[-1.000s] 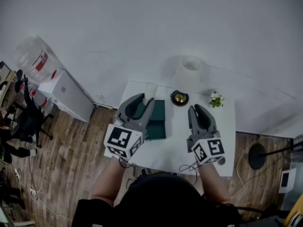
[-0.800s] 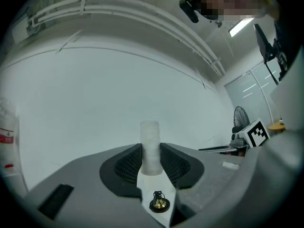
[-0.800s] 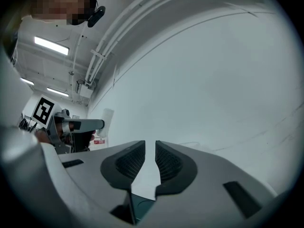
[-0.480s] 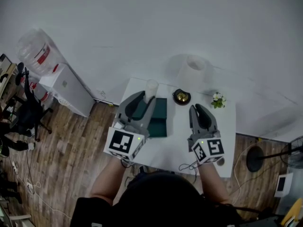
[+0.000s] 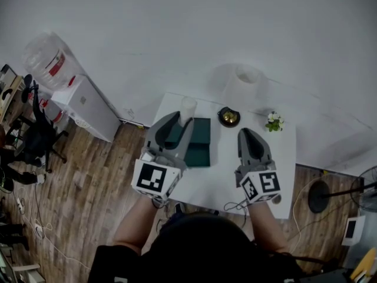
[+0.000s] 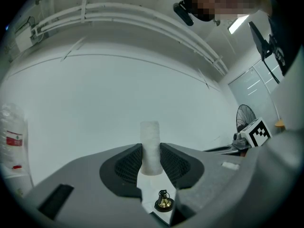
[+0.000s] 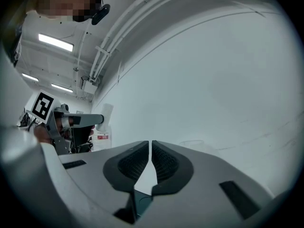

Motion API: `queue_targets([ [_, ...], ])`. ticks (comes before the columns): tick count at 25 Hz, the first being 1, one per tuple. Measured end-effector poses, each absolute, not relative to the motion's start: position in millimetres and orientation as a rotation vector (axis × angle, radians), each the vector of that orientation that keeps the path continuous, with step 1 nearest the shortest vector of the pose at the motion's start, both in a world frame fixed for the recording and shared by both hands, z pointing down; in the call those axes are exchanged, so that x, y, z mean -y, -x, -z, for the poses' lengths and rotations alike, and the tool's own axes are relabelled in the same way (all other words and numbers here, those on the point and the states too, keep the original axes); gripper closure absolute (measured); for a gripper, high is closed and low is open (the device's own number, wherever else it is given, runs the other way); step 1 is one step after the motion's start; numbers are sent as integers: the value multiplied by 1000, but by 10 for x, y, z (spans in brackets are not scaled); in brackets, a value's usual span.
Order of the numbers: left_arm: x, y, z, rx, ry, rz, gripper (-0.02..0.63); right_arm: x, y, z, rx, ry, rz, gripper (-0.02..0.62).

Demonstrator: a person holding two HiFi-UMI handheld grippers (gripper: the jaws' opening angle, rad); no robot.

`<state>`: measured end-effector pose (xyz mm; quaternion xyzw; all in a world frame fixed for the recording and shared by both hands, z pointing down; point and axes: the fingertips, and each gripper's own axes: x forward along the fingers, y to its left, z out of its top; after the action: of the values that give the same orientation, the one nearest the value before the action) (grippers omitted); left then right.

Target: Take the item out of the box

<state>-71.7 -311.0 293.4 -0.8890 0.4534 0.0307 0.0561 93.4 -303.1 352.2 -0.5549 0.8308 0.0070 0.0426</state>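
A dark green box (image 5: 197, 143) lies open on the small white table (image 5: 283, 158), its lid beside it. My left gripper (image 5: 178, 122) is above the box's far left side, shut on a white frosted cylinder (image 5: 188, 108). In the left gripper view the cylinder (image 6: 151, 148) stands upright between the pads. My right gripper (image 5: 250, 135) hovers over bare tabletop right of the box. Its jaws have just been closing, and in the right gripper view (image 7: 151, 148) they stand almost together with nothing between them. That view also shows the left gripper's cylinder (image 7: 107, 113).
A small brass bell on a dark dish (image 5: 229, 117) and a little flower sprig (image 5: 274, 121) sit at the table's far edge. A large white roll (image 5: 246, 81) stands behind. Water bottles (image 5: 47, 63), a white cabinet (image 5: 88, 108) and a chair (image 5: 35, 140) are at left.
The right gripper's jaws have drawn together, empty. The left gripper has shifted slightly with the white cylinder still in it.
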Motion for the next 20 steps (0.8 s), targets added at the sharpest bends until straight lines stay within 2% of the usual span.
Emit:
queue_targets([
  [20, 3135, 736, -3088, -1407, 2719, -67, 488, 3030, -990, -3567, -2531, 1725, -6, 579],
])
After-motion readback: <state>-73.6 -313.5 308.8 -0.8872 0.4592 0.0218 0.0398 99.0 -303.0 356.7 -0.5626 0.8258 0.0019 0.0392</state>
